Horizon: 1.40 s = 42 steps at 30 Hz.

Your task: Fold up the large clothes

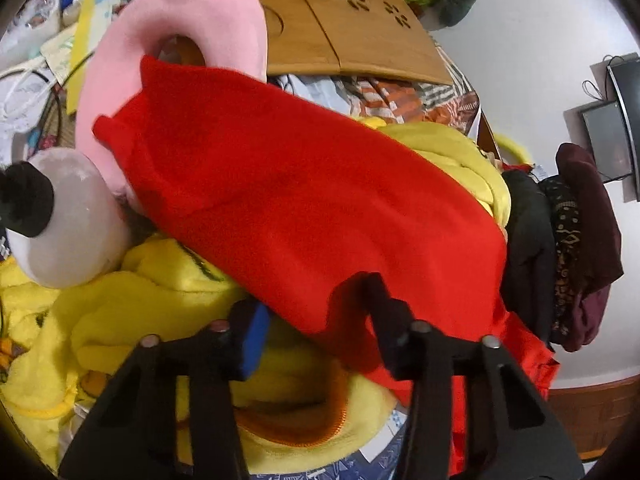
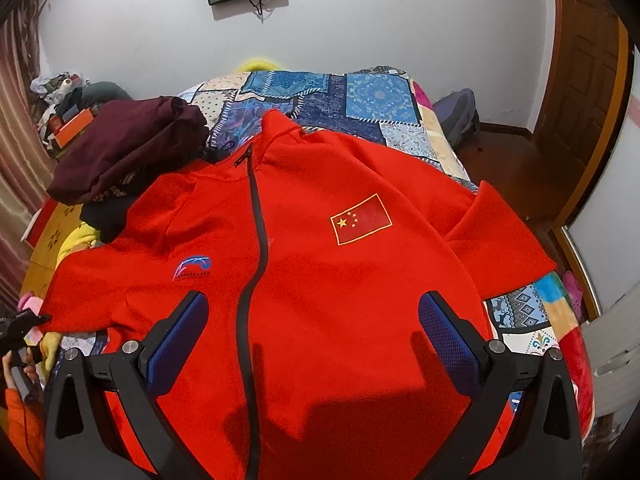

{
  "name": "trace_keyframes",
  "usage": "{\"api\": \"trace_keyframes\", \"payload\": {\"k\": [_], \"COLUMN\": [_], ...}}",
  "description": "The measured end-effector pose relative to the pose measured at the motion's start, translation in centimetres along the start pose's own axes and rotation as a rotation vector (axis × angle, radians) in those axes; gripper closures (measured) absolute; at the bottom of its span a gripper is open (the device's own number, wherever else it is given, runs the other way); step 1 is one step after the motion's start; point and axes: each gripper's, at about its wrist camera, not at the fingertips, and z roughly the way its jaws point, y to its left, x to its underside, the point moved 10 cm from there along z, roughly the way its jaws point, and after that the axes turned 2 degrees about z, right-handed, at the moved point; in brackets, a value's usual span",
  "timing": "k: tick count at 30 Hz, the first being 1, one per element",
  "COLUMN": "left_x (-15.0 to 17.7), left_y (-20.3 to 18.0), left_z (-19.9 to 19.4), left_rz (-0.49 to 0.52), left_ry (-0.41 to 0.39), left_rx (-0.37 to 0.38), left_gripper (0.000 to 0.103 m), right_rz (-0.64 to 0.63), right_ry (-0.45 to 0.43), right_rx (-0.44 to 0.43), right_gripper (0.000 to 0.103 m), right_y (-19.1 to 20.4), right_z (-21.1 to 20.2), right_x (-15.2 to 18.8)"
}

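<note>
A red zip jacket (image 2: 320, 280) with a flag patch lies front up and spread out on the patchwork bedspread (image 2: 372, 100). My right gripper (image 2: 312, 300) hovers open just above its lower front, one blue pad on each side of the zip. In the left wrist view one red sleeve (image 1: 300, 184) stretches away over yellow plush. My left gripper (image 1: 316, 300) is closed on that sleeve's near edge, and the red cloth fills the gap between its fingers. At the left edge of the right wrist view, a hand (image 2: 16, 364) holds the left gripper's handle.
A pile of dark maroon and black clothes (image 2: 128, 152) sits by the jacket's left shoulder. A pink plush toy (image 1: 180, 40) with a big eye (image 1: 72, 216), yellow plush (image 1: 140, 312) and a wooden board (image 1: 340, 20) crowd the left side. A wooden door (image 2: 580, 120) stands to the right.
</note>
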Motion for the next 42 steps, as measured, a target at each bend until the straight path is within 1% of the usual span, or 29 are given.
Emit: {"api": "trace_keyframes", "payload": {"k": [1, 2, 3, 4, 7, 10, 12, 15, 17, 22, 24, 27, 28, 30, 33, 34, 37, 42], "left_x": [-0.1, -0.2, -0.4, -0.6, -1.4, -2.0, -1.9, -1.1, -0.4, 2.0, 3.6, 6.3, 7.6, 9.6, 13.8, 15.1, 20.1, 28.4], "left_y": [-0.3, -0.5, -0.8, -1.2, -3.1, -6.4, -8.7, -13.6, -16.5, -24.2, -27.7, -31.9, -33.8, -36.3, -40.3, -41.1, -43.3, -44.4], "left_z": [-0.3, -0.7, -1.1, -1.8, -3.8, -6.2, -7.5, -9.4, -10.3, -12.0, -12.5, -12.6, -12.5, -12.4, -11.9, -11.8, -10.4, -6.5], "left_rz": [0.014, 0.031, 0.050, 0.074, 0.142, 0.244, 0.303, 0.422, 0.481, 0.591, 0.647, 0.717, 0.753, 0.801, 0.900, 0.927, 1.034, 1.181], "left_ry": [-0.013, -0.024, -0.037, -0.059, -0.124, -0.201, -0.241, -0.295, -0.317, -0.344, -0.344, -0.331, -0.320, -0.310, -0.278, -0.270, -0.225, -0.098], "left_rx": [-0.010, -0.022, -0.039, -0.058, -0.078, -0.102, -0.099, -0.078, -0.055, 0.051, 0.095, 0.152, 0.174, 0.199, 0.247, 0.255, 0.271, 0.271], "left_gripper": [0.077, 0.083, 0.093, 0.095, 0.098, 0.099, 0.100, 0.100, 0.100, 0.101, 0.101, 0.101, 0.101, 0.101, 0.101, 0.101, 0.101, 0.101], "right_rz": [-0.004, -0.007, -0.007, -0.005, 0.000, -0.011, -0.022, -0.035, -0.040, -0.043, -0.035, -0.012, -0.006, -0.002, -0.003, -0.001, 0.005, 0.013], "right_ry": [-0.003, -0.004, -0.003, -0.001, -0.004, -0.008, -0.015, -0.029, -0.036, -0.058, -0.074, -0.087, -0.093, -0.102, -0.113, -0.113, -0.106, -0.097], "right_rx": [0.004, 0.007, 0.006, 0.002, -0.008, -0.001, 0.005, 0.009, 0.009, -0.001, 0.000, -0.003, -0.001, 0.007, 0.018, 0.020, 0.021, 0.024], "right_gripper": [0.000, 0.000, 0.000, 0.000, 0.000, 0.000, 0.000, 0.000, 0.000, 0.000, 0.000, 0.000, 0.000, 0.000, 0.000, 0.000, 0.000, 0.000], "right_y": [0.0, -0.1, 0.0, 0.0, 0.0, 0.1, 0.1, 0.1, 0.1, -0.2, -0.5, -1.3, -1.6, -2.1, -2.8, -3.0, -3.6, -4.5], "right_z": [-0.1, -0.1, -0.2, -0.2, -0.5, -0.8, -1.1, -1.5, -1.8, -2.5, -2.8, -3.0, -3.0, -3.2, -3.3, -3.3, -3.1, -2.6], "right_x": [0.0, -0.1, -0.1, -0.1, -0.2, -0.1, 0.0, 0.0, 0.0, -0.1, -0.1, -0.3, -0.3, -0.3, -0.4, -0.3, -0.1, 0.3]}}
